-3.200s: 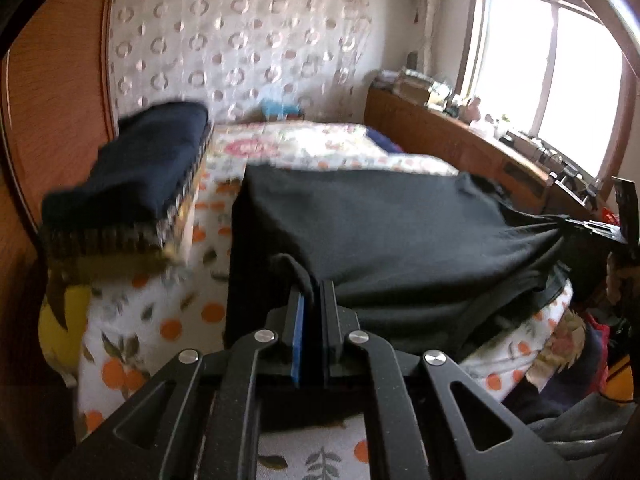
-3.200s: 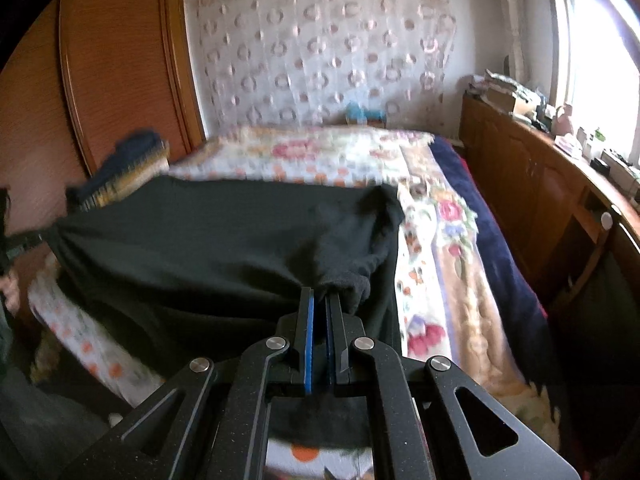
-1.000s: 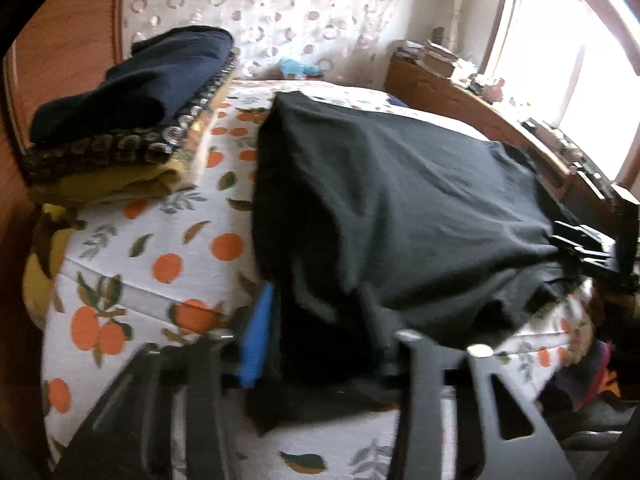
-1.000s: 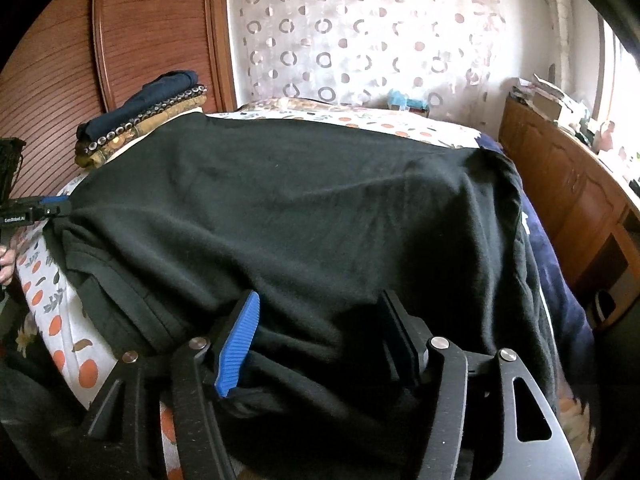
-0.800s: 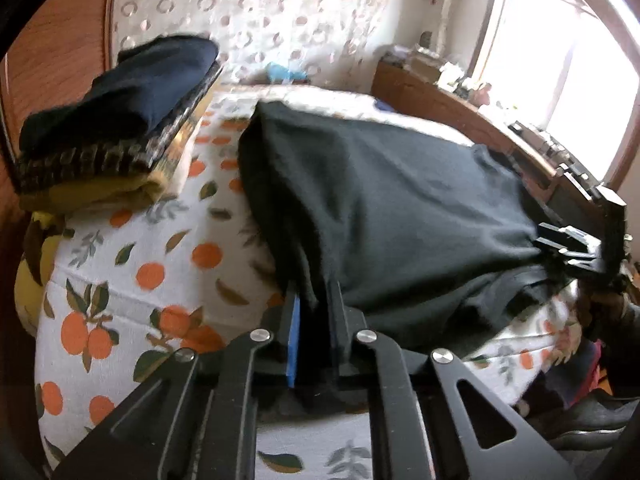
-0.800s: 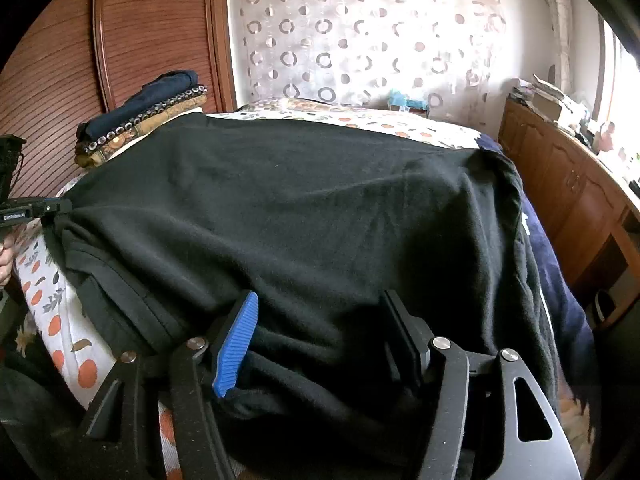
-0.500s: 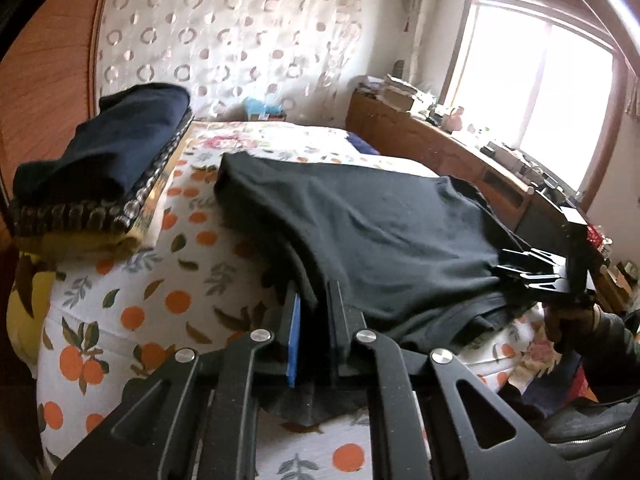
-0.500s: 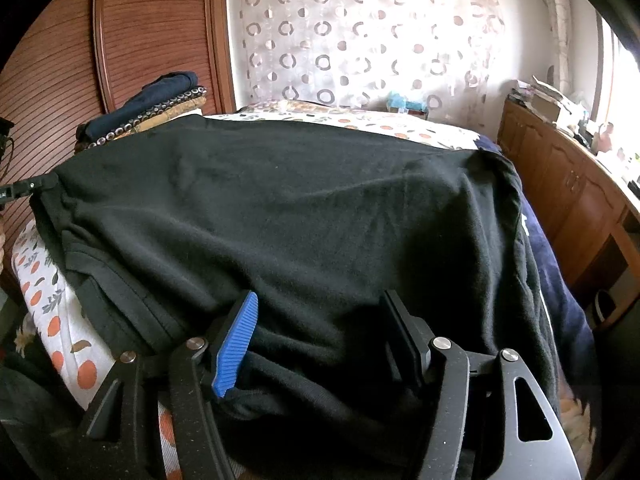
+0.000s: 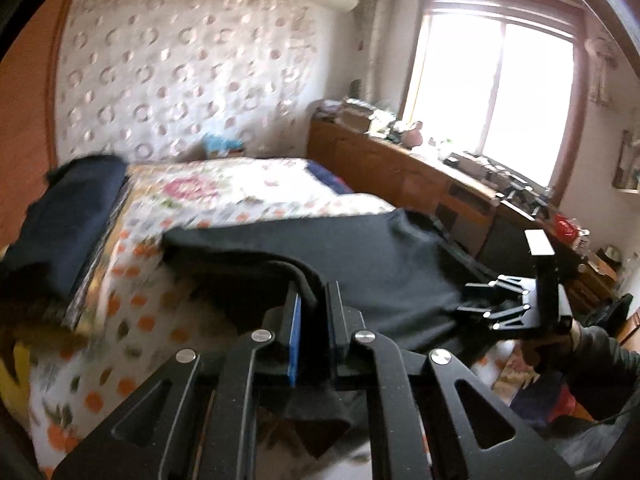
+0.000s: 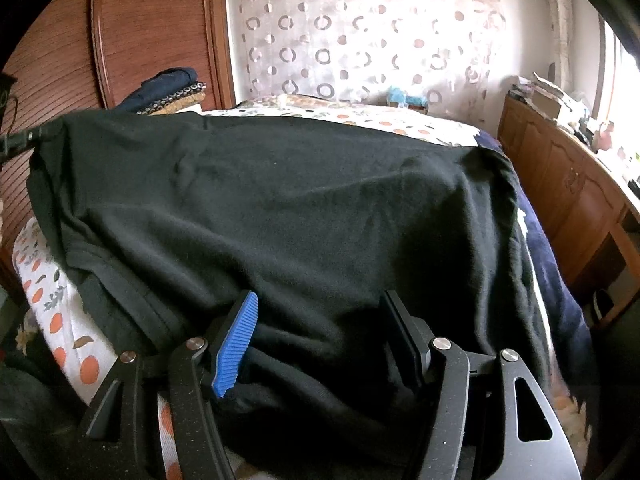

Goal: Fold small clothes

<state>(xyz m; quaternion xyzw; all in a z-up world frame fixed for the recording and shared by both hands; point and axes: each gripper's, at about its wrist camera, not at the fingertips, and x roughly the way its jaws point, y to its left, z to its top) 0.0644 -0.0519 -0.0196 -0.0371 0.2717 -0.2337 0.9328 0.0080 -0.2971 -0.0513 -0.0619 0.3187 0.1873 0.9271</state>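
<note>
Black hand-held gripper [image 9: 312, 304], blue pad, silver screws.

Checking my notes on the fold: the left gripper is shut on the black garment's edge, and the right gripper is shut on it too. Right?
Only half. The left gripper is shut on the black garment, but the right gripper is open: the right wrist view shows its fingers standing wide apart with cloth lying loose between them.

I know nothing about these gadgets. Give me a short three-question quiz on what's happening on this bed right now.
1. True or false: the left gripper is clamped on the black garment.
2. The right gripper is: A) pinched flat, B) spread wide with cloth between its fingers, C) out of sight.
3. What sits beside the wooden headboard?

Key: 1 true. 2 B. 3 the stack of folded clothes.
</note>
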